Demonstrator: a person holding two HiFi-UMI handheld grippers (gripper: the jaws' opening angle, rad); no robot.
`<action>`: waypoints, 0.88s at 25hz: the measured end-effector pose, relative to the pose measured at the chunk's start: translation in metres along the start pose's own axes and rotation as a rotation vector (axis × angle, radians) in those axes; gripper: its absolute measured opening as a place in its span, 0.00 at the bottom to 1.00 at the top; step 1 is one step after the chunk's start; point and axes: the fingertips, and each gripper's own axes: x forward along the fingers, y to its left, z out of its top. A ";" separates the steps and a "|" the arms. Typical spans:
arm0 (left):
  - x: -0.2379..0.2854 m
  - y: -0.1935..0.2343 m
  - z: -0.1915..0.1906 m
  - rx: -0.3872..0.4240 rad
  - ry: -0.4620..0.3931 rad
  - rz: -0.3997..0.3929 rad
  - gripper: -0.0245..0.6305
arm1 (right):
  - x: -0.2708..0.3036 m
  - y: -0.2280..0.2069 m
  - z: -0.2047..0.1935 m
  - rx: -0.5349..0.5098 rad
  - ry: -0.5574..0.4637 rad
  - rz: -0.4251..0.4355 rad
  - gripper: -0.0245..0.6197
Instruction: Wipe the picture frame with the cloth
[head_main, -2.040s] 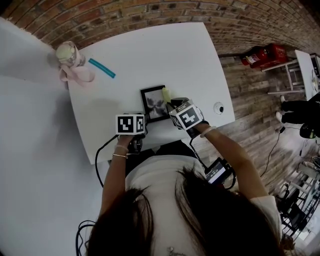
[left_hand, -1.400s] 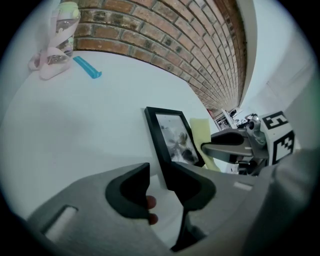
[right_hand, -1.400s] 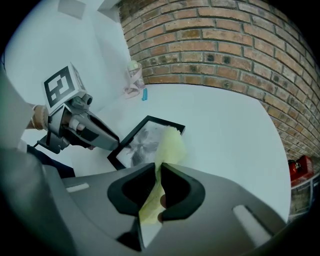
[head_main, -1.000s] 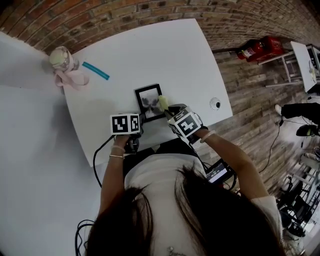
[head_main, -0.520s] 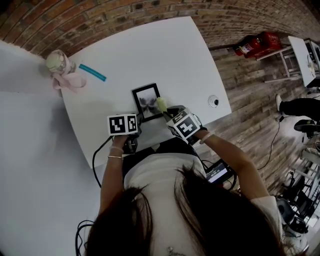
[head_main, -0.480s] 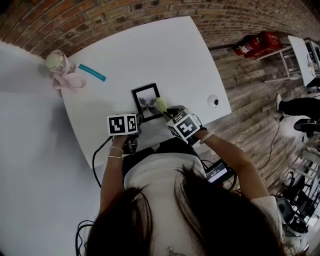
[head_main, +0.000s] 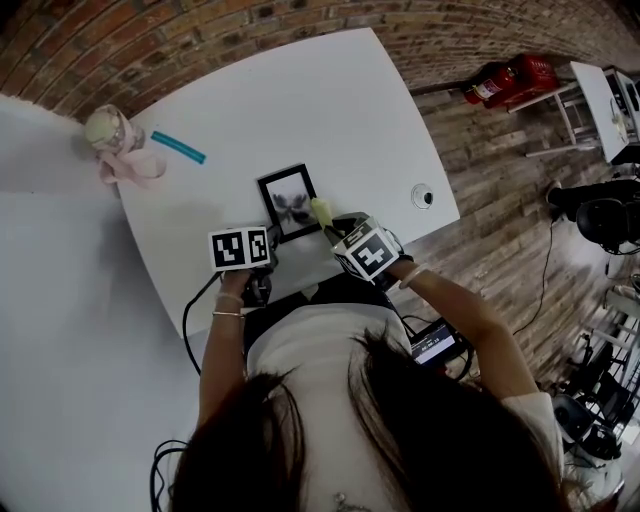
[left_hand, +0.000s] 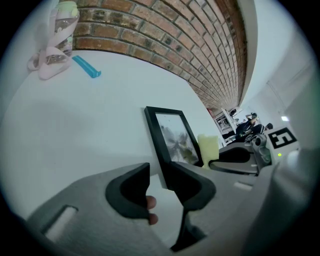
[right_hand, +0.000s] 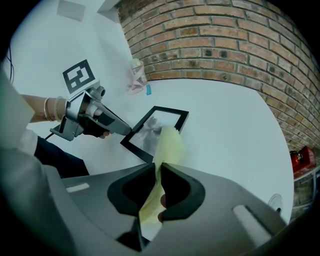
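**A:** Two grippers over one white tabletop (head_main: 330, 90). Where does the job stand?

**B:** The picture frame (head_main: 288, 200) sits toward the tabletop's 6 o'clock edge. The left gripper (left_hand: 159, 182) has its jaws clenched on the frame's 7 o'clock corner, pinning it. The right gripper (right_hand: 156, 187) has its jaws clamped on one end of a pale yellow cloth (right_hand: 167, 145). The cloth's free end rests on the frame's face near its 4 o'clock corner.

**A:** So how should the wipe go?

**B:** I'd judge it mid-wipe. Pull the cloth in straight, overlapping passes from 4 o'clock toward 12, then go round the black border. Use light pressure. The cloth is gripped at one end only, so pushing it would likely fold it under. The left grip needs to be firm, or the frame may skate across the smooth top.

**A:** Any writing to read?

**B:** None legible. The cube (head_main: 240, 247) on each gripper bears black-and-white square patterns, not words. What the frame shows is dark and blurred, with no caption visible. The red canisters (head_main: 510, 80) beyond the tabletop at 2 o'clock are too small to read.
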 end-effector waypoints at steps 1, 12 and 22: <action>0.000 0.000 0.000 -0.001 0.002 0.000 0.23 | -0.001 -0.001 0.000 0.002 0.001 -0.002 0.11; 0.000 -0.001 0.000 -0.011 0.000 0.006 0.23 | 0.000 0.000 0.006 -0.005 -0.009 -0.004 0.11; 0.000 -0.001 0.000 -0.017 -0.002 0.006 0.23 | 0.004 0.005 0.009 -0.020 0.003 0.015 0.11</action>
